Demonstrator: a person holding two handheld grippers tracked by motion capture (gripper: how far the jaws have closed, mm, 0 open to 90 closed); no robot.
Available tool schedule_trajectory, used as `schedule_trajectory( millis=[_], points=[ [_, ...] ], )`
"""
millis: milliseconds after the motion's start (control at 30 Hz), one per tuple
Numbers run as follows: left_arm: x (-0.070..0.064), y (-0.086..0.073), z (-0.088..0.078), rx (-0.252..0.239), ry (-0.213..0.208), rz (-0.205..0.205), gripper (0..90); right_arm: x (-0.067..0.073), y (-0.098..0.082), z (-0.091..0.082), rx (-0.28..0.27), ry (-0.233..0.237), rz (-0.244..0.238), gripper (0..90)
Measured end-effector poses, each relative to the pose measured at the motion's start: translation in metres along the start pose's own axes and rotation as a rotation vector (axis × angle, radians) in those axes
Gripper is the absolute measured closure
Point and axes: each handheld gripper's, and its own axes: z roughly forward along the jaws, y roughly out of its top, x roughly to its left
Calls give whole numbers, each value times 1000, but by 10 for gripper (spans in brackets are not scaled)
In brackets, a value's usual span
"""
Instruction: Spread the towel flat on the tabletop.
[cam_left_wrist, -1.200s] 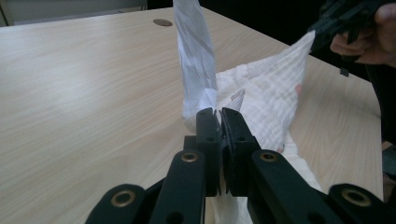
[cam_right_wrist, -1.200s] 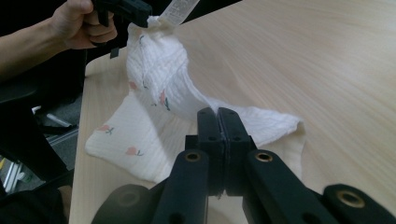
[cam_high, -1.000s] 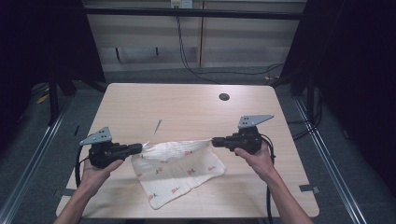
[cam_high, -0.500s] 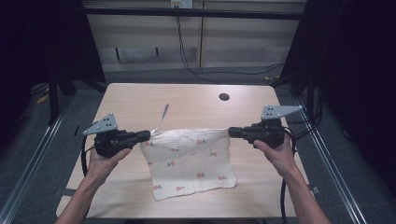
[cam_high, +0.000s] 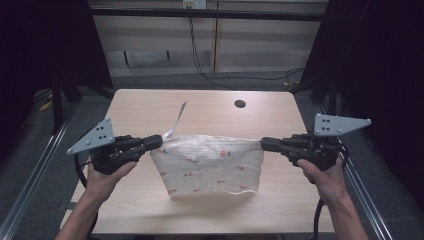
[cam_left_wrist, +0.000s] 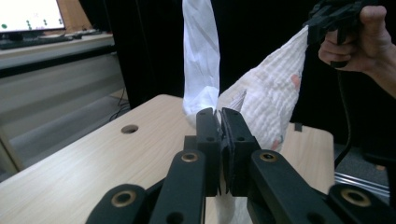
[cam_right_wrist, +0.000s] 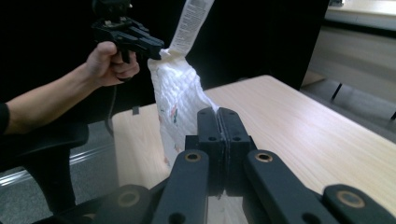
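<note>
Two hands hold two black grippers above the near part of the pale wooden table (cam_high: 150, 210). The left gripper (cam_high: 159, 141) pinches one top corner of the one white quilted cloth with small red and green prints (cam_high: 210, 167), and the right gripper (cam_high: 264, 144) pinches the other corner. Both sets of jaws are squeezed tight on the cloth. It hangs stretched between them, with its bottom edge just over the table. One long white label (cam_high: 177, 119) sticks up from the left corner. Farther back is one small dark round hole (cam_high: 240, 104) in the table. Nothing blocks the cloth.
</note>
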Motion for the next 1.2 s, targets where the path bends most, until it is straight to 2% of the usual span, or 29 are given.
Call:
schedule_trajectory(
  millis=[67,133,300,333,367,400,433,467,500,533,567,600,633,667,700,800,833,900,1033,1167,1200],
  points=[
    [-4,5,-2,-14,-10,8,870,15,5,-11,-14,1,-14,890],
    [-5,6,-2,-30,-27,1,870,21,5,-15,-15,-6,-16,890],
    [2,0,5,-27,-13,-30,870,19,-3,-18,-13,-41,-1,890],
    [5,-4,9,-2,-3,-22,870,11,-12,-14,8,-64,22,890],
    [8,-7,12,10,5,-34,870,11,-12,-14,8,-64,22,890],
    [12,-11,15,29,11,-42,870,3,-21,-8,43,-84,39,890],
    [17,-16,19,44,14,-57,870,3,-21,-8,43,-84,39,890],
    [22,-21,25,55,23,-69,870,-2,-27,-3,57,-80,56,890],
    [25,-25,28,61,25,-83,870,-9,-33,3,82,-96,66,890],
    [31,-31,33,68,20,-109,870,-14,-37,6,92,-101,78,890],
    [33,-34,37,69,27,-118,870,-23,-43,12,97,-89,105,890],
    [37,-40,42,83,36,-125,870,-37,-52,21,116,-99,129,889],
    [40,-43,46,97,40,-130,870,-37,-52,21,116,-99,129,889],
    [44,-47,50,113,48,-136,870,-43,-55,24,120,-96,145,890],
    [49,-52,55,119,52,-151,870,-51,-59,29,132,-101,161,890],
    [59,-61,62,151,76,-157,869,-75,-72,44,168,-123,199,890],
    [63,-65,66,158,73,-176,869,-75,-72,44,168,-123,199,890],
    [70,-72,72,185,91,-181,869,-84,-77,50,181,-137,209,890],
    [83,-85,84,208,88,-203,868,-99,-84,59,201,-149,218,889],
    [97,-98,98,246,115,-221,863,-118,-97,75,236,-176,230,886],
    [101,-101,104,285,140,-202,862,-122,-100,78,240,-183,237,885]
  ],
)
